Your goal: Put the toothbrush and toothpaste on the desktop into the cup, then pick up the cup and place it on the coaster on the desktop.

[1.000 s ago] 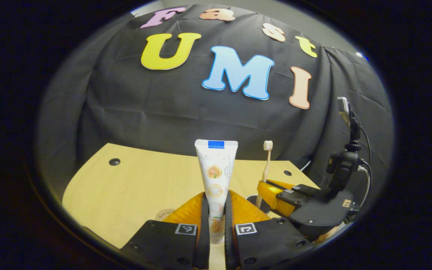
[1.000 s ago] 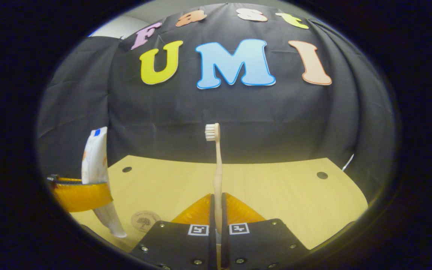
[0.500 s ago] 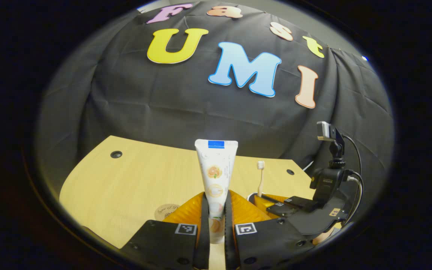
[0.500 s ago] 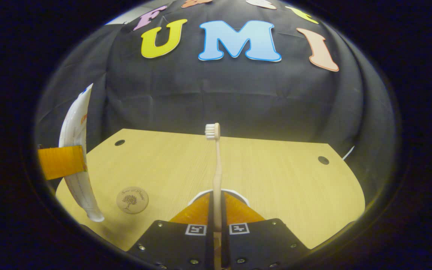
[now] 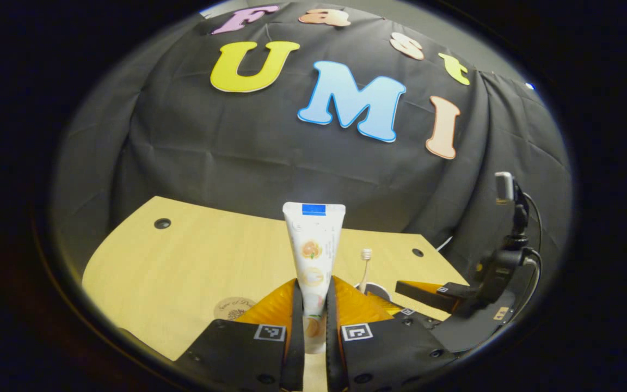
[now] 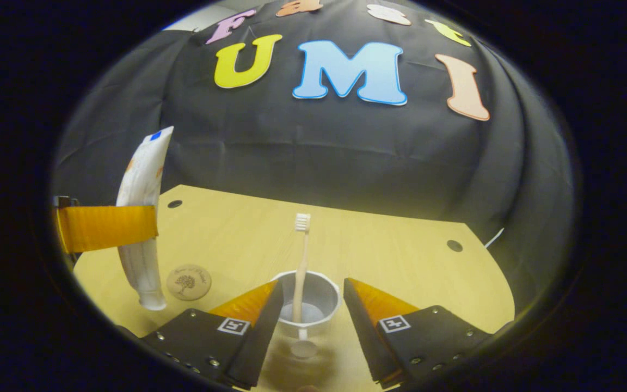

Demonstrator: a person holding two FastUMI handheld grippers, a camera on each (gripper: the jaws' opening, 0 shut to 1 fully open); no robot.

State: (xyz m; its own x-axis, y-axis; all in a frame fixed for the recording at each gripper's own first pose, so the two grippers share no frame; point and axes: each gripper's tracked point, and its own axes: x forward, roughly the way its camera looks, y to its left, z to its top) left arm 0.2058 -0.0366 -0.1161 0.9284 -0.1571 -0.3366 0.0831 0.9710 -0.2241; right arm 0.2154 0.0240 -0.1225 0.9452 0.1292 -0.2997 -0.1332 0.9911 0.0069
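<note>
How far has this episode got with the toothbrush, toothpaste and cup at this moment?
Done: the toothbrush stands in the cup, and the right gripper is open around it. In hand: the left gripper is shut on the toothpaste tube, held upright above the desk. Left: put the tube in the cup, then set the cup on the coaster, which is bare.

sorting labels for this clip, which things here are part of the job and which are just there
Job: white toothpaste tube in left gripper; beige toothbrush in white plastic cup; round wooden coaster; open right gripper.
Just there: light wooden desktop.
</note>
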